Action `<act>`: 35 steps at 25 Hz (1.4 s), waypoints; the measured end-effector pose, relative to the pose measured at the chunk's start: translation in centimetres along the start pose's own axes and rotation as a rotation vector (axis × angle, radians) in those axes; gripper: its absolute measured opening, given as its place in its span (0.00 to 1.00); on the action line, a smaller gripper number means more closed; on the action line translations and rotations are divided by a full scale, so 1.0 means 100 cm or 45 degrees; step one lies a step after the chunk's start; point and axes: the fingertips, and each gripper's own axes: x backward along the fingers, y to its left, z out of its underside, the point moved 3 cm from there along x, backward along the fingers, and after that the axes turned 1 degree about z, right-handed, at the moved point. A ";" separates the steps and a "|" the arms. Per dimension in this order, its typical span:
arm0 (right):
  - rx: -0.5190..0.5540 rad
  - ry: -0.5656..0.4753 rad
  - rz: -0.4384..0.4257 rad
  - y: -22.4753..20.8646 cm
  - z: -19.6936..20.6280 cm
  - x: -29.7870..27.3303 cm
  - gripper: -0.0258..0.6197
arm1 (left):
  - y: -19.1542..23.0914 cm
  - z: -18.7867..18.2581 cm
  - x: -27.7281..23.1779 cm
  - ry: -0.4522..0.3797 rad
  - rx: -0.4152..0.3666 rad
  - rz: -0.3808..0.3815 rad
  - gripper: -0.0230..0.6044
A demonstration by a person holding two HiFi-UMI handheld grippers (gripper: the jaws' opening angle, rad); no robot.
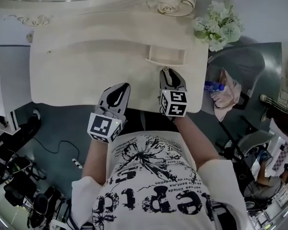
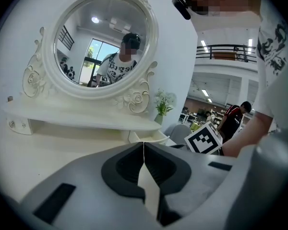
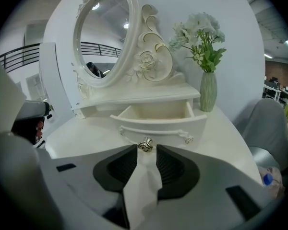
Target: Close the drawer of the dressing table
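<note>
The cream dressing table [image 1: 86, 66] has a small drawer [image 1: 165, 55] pulled out under its rear shelf; in the right gripper view the drawer [image 3: 158, 121] is open and empty. A metal knob [image 3: 145, 145] sits on its curved front. My right gripper [image 3: 146, 147] stands open right at that knob, which lies in the narrow gap at its tips without the pads pressing on it. In the head view the right gripper [image 1: 167, 72] points at the drawer front. My left gripper [image 1: 122, 86] hovers over the table's front left of it, shut and empty [image 2: 143, 143].
A round mirror [image 2: 103, 37] stands at the back of the table. A vase of white flowers [image 1: 218, 25] is at the table's right rear corner. Right of the table are a grey chair [image 1: 240, 66] and a blue-capped bottle [image 1: 213, 86]. Cables lie on the floor.
</note>
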 end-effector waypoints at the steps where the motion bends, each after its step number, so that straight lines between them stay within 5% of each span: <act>1: 0.000 0.005 0.004 0.000 0.000 -0.001 0.22 | 0.000 0.001 -0.001 0.002 0.003 0.002 0.07; 9: -0.110 0.050 -0.007 0.001 0.001 -0.009 0.21 | 0.005 0.000 0.000 0.000 0.022 -0.008 0.07; 35: -0.085 0.070 -0.004 -0.019 -0.032 -0.041 0.20 | 0.023 -0.005 -0.004 0.003 0.016 -0.069 0.07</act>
